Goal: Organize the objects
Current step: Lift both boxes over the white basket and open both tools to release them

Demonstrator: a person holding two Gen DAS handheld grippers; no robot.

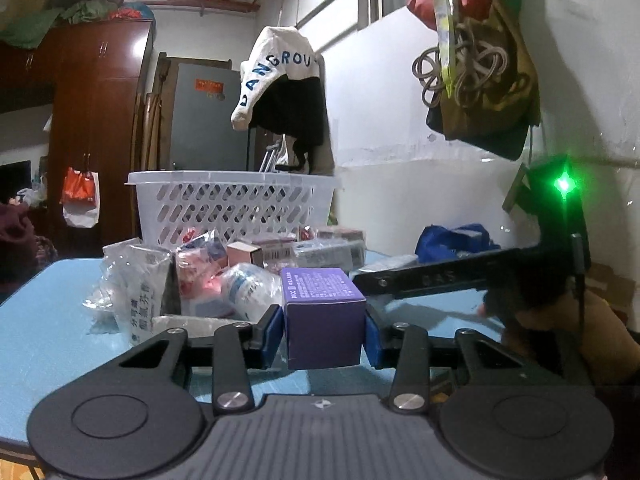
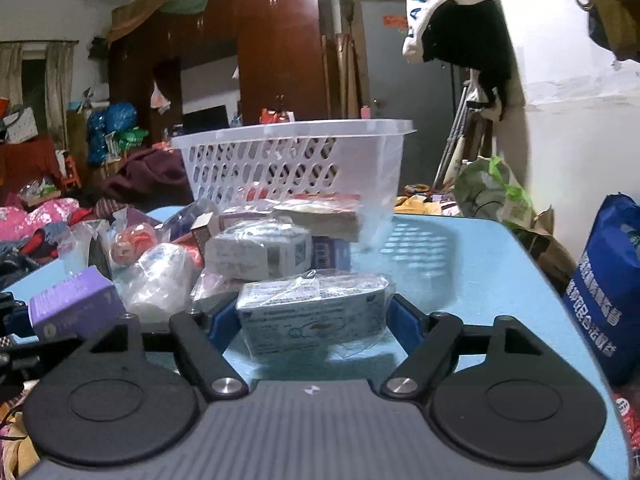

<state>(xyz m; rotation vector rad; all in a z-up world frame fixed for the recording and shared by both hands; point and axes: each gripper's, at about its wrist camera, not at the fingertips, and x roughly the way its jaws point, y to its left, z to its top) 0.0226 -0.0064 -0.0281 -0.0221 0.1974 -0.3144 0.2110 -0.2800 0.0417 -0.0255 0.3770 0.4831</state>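
My left gripper (image 1: 323,330) is shut on a purple box (image 1: 324,312), held just above the blue table (image 1: 48,336); the box also shows in the right wrist view (image 2: 72,306) at the left. My right gripper (image 2: 310,318) is shut on a plastic-wrapped pale box (image 2: 312,312), low over the table (image 2: 480,272). A white lattice basket (image 1: 232,204) stands at the table's far side, also in the right wrist view (image 2: 296,156). A pile of wrapped packets and boxes (image 1: 208,276) lies between the grippers and the basket, also in the right wrist view (image 2: 256,252).
The right gripper's arm (image 1: 460,276) crosses the left wrist view at the right. A blue bag (image 2: 608,300) stands at the table's right edge. A white wall (image 1: 440,200) with hanging bags (image 1: 480,80) is behind. Clothes and clutter (image 2: 40,220) lie at the left.
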